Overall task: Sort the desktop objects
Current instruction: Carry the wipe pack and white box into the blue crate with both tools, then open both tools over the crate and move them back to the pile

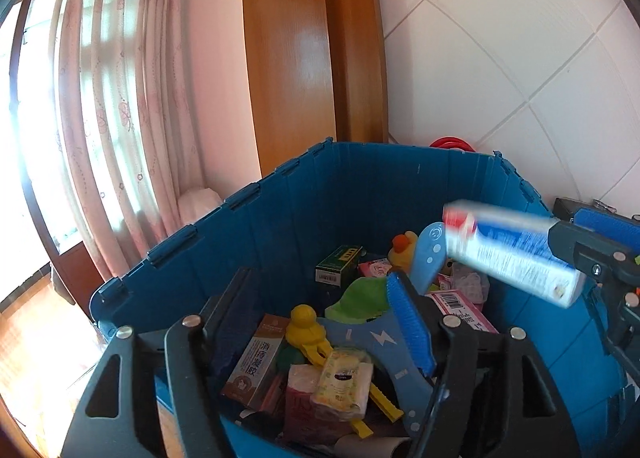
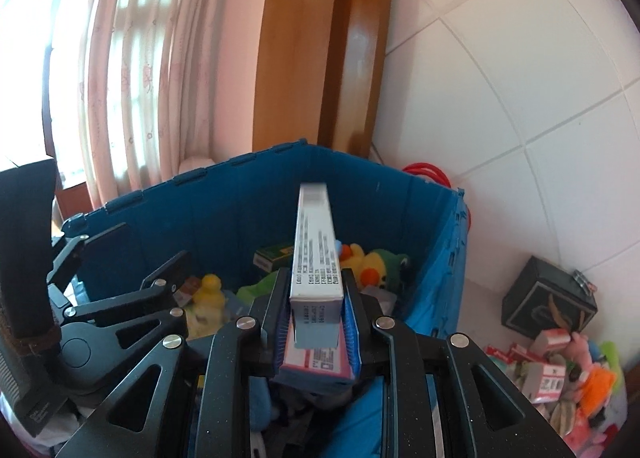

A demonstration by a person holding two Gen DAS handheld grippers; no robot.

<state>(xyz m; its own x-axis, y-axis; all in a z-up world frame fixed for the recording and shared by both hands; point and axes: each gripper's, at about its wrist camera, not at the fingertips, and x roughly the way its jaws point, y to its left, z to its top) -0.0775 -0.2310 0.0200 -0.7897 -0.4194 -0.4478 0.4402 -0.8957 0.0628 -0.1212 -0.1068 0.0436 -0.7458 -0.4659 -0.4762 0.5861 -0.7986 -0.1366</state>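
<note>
Blue crate (image 1: 360,193) filled frame centre; right tool (image 2: 316,322) gripped white box (image 2: 316,254) above it; left tool (image 1: 316,322) gaped, nothing between pads.

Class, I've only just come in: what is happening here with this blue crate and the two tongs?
A person is sorting small items into a blue crate with handheld tongs. The right tongs grip a long white box by its near end, held out over the crate. The left tongs stand open and empty above the crate's contents: boxes, a yellow toy duck and packets. More toys and small boxes lie in a pile on the floor beside the crate.
</note>
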